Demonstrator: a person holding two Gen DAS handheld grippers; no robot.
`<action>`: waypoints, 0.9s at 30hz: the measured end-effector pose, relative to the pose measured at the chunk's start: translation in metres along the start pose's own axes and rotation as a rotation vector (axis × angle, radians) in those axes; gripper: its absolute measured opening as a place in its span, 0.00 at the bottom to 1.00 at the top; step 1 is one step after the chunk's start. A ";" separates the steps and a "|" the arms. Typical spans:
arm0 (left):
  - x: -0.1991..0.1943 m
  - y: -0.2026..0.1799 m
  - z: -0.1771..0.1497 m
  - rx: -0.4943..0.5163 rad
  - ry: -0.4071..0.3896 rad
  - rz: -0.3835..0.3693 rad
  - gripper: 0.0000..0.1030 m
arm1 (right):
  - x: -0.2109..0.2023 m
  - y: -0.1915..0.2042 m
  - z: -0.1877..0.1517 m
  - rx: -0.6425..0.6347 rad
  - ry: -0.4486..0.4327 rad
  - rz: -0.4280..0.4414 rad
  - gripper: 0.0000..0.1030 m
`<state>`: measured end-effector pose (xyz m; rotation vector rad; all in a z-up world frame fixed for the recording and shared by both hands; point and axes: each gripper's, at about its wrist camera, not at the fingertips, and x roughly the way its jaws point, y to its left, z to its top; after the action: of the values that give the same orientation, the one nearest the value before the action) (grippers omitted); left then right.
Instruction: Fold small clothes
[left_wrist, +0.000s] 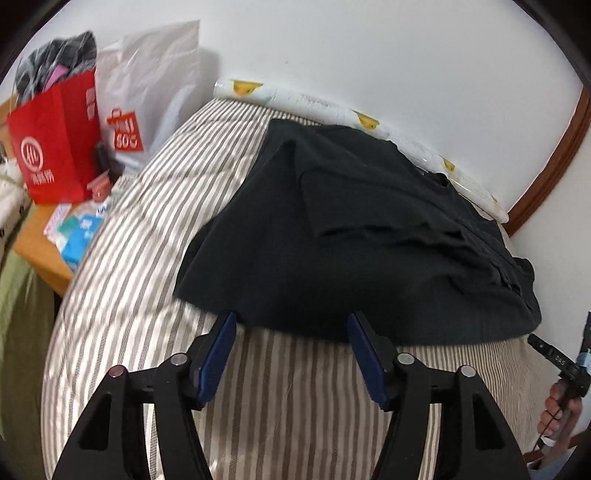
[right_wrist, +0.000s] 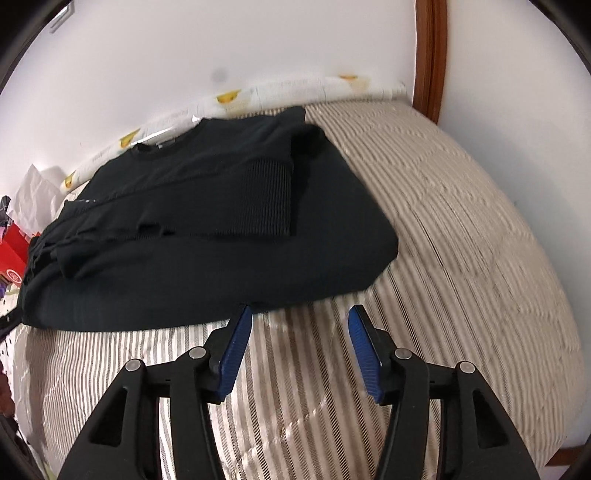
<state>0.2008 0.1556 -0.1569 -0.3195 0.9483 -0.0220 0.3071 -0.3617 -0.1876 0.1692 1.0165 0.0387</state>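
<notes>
A: Item one?
B: Sweater (left_wrist: 354, 236), black, sleeves folded in, on striped bed (left_wrist: 147, 229); its near hem lies just ahead of both sets of jaws.
A: Grippers?
B: Left gripper (left_wrist: 291, 321): jaws wide, holding nothing. Right gripper (right_wrist: 301, 314): jaws wide, holding nothing, left fingertip (right_wrist: 245, 314) at the hem.
A: Sundries?
B: Red bag (left_wrist: 55, 144), far left of left jaws.

I see even, soft indoor light with no hard shadows. Fisheye distortion bends both views toward dark vignetted corners. Motion blur smears the red bag (left_wrist: 55, 140) and the bed's (right_wrist: 461, 229) stripes.
</notes>
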 end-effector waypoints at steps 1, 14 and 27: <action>0.000 0.004 -0.002 -0.016 0.005 -0.007 0.61 | 0.001 -0.001 -0.001 0.007 0.004 0.006 0.54; 0.017 0.019 0.002 -0.128 0.005 -0.118 0.75 | 0.012 -0.018 0.012 0.165 0.021 0.079 0.65; 0.036 -0.007 0.018 -0.058 -0.020 0.000 0.64 | 0.032 -0.018 0.028 0.262 0.004 0.105 0.77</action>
<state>0.2367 0.1477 -0.1740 -0.3723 0.9302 0.0087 0.3470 -0.3798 -0.2036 0.4621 1.0136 0.0009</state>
